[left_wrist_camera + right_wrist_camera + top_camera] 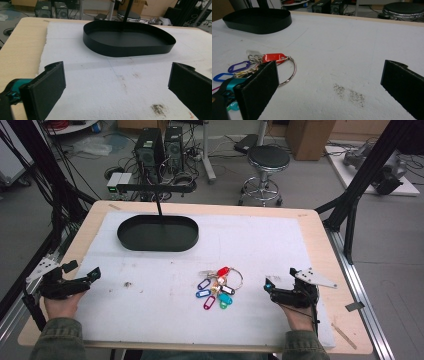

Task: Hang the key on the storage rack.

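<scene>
Both hands sit low at the near edge of the bench [320,227], and the left gripper [75,281] has its fingers [47,87] spread wide and released over bare white padding [260,250], with the black oval tray [128,41] straight ahead beyond the fingertips, well apart from them. Over on the other side the right gripper [280,292] is released too, fingers [258,88] gaping with nothing between them. The bunch of keys [218,287], with red, blue, purple, pink and teal tags on a wire ring [289,72], lies just beside its left finger, outside the gap.
</scene>
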Demonstrator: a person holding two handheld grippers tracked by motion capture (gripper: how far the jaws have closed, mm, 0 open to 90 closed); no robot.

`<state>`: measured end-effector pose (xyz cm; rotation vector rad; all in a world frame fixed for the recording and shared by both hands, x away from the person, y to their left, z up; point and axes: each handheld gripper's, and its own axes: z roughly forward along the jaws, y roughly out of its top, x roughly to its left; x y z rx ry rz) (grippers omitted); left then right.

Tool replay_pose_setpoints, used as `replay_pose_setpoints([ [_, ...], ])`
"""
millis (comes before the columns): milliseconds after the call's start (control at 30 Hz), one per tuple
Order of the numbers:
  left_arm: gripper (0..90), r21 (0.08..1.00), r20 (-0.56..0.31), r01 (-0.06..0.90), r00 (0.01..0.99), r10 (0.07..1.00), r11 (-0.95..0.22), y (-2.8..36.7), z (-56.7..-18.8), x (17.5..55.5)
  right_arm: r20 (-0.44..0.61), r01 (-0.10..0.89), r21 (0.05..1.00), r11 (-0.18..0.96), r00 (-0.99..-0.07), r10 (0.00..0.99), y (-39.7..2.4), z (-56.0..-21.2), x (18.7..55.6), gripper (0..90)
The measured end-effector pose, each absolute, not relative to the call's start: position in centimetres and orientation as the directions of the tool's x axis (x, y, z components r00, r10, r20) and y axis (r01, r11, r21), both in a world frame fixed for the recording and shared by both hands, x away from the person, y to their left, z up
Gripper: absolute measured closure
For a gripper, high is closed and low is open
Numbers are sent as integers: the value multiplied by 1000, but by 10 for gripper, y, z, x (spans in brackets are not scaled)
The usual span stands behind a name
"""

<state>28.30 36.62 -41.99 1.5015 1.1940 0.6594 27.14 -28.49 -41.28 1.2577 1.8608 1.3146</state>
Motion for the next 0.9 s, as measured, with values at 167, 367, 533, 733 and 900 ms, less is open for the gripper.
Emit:
replay_pose_setpoints([
  [167, 17, 939, -180, 339, 351, 919, 54, 366, -420, 283, 83, 393, 913, 113, -447, 891, -277, -412, 273, 5],
  [367, 17, 938, -180, 343, 350, 919, 53, 366, -420, 283, 74, 411, 900, 146, -474, 877, -268, -412, 275, 5],
  [533, 17, 936, -173, 350, 352, 920, 43, 365, -421, 283, 66, 419, 892, 169, -491, 869, -262, -412, 276, 5],
  [733, 17, 935, -168, 354, 351, 921, 36, 365, -421, 283, 57, 425, 884, 196, -512, 857, -254, -412, 278, 5],
  [900, 17, 933, -166, 357, 352, 921, 32, 364, -422, 284, 46, 433, 872, 228, -536, 843, -247, -413, 280, 5],
])
